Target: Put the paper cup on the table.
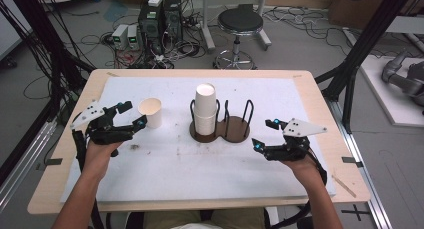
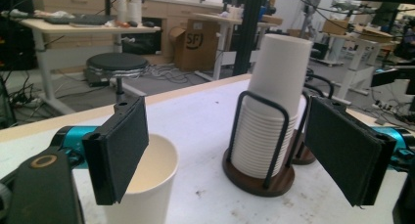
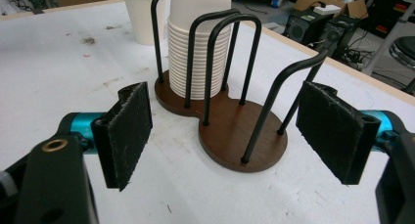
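A brown two-bay cup holder with black wire hoops stands mid-table. Its left bay holds a stack of upside-down white paper cups; its right bay is bare. A single cup stands upright to the left. My left gripper is open right beside that cup, which sits by the left jaw in the left gripper view, with the stack farther off. My right gripper is open just right of the holder. In the right gripper view its jaws frame the holder's base, with the stack behind.
A white mat covers the wooden table. Beyond the far edge stand a black stool and computer towers among cables. Black frame posts rise at both sides.
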### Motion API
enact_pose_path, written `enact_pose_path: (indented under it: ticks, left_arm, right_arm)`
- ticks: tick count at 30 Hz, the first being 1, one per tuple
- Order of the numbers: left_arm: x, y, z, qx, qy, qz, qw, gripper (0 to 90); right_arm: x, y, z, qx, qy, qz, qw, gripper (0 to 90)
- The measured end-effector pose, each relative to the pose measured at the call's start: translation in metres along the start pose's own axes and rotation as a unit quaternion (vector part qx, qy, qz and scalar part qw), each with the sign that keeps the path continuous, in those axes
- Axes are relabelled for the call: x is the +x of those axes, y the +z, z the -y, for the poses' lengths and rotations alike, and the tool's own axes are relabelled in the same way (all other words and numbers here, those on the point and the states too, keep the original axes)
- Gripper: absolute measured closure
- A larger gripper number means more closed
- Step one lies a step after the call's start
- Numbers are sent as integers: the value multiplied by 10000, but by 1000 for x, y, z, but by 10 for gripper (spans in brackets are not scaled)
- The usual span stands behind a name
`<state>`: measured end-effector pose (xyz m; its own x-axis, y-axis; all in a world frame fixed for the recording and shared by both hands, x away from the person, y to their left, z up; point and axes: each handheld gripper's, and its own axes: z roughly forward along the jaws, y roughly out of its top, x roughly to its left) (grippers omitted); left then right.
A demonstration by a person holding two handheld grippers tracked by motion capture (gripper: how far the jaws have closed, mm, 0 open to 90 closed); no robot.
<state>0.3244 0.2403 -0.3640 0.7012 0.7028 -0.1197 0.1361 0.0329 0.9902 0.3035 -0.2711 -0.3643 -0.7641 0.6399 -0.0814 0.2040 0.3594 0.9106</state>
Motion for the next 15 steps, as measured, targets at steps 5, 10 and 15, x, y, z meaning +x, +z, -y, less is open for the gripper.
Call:
enact_pose_path:
  ticks: [5, 10, 15]
  left_arm:
    - [-11, 4, -4, -29, 88, 204, 9997, 171]
    - [-16, 2, -8, -114, 113, 297, 9994, 171]
    - [-18, 0, -8, -122, 135, 344, 9992, 171]
  right_arm:
    - [-3, -3, 0, -15, 14, 45, 10000, 215]
    - [-1, -5, -2, -57, 16, 77, 10000, 214]
    - [1, -8, -5, -141, 64, 80, 9998, 215]
